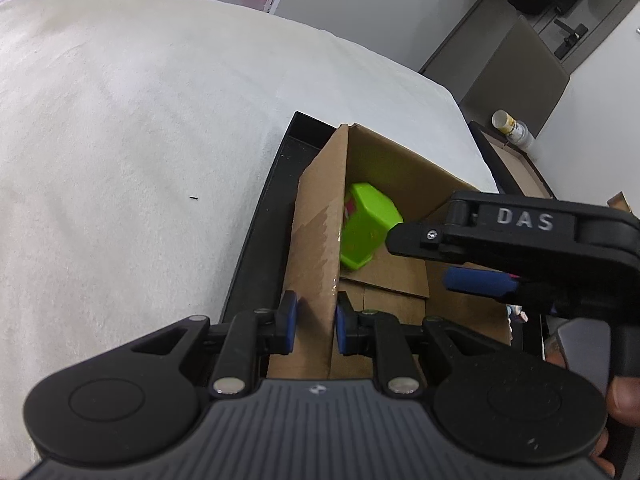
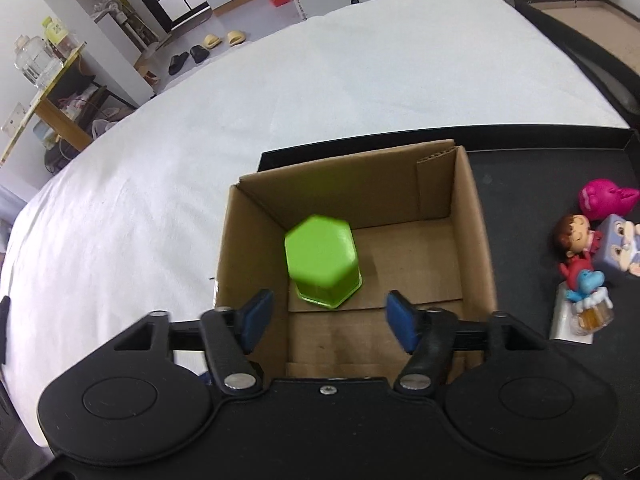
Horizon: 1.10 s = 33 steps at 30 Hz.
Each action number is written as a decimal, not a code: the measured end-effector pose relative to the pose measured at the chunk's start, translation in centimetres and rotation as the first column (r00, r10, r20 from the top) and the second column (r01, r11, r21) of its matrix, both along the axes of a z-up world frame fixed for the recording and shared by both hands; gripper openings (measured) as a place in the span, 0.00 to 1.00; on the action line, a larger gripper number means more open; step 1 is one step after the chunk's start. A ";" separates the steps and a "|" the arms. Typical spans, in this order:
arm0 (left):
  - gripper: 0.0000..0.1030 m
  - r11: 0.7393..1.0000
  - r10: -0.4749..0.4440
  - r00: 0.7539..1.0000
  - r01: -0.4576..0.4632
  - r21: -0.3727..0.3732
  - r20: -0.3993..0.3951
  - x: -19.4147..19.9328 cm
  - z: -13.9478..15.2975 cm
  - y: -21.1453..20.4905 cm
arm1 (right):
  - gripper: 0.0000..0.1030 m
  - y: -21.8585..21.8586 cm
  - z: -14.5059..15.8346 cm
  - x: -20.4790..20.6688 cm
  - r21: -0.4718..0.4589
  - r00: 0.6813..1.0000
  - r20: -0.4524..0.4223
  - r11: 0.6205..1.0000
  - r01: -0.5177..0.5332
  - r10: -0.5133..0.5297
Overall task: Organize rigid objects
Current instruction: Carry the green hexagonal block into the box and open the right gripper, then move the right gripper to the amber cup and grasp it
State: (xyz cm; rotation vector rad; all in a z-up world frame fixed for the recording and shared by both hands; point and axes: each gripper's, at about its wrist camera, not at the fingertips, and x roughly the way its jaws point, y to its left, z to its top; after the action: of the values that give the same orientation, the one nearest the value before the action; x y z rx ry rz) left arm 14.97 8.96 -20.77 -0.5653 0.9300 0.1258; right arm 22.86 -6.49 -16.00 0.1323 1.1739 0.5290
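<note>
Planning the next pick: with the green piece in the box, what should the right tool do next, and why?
Probably lift the right tool out. It is open, the green hexagonal piece is clear of its pads inside the cardboard box, and toy figures wait on the black tray.

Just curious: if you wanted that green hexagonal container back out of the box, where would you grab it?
Probably from above, closing the fingers on two opposite flat sides of the green container. It stands with those faces clear, and the box walls block any approach from the side.
</note>
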 end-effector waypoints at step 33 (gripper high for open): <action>0.25 0.993 -0.002 0.998 0.010 0.117 -0.064 -0.9 0.1 -1.7 | 0.96 -10.8 3.8 -1.4 -0.022 0.983 0.165 0.996 0.091 -0.086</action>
State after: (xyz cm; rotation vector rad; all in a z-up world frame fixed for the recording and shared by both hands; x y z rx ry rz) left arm 14.03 7.26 -20.69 -0.4520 0.9796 0.1928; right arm 21.48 -17.34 -12.19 0.1134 1.0099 0.4356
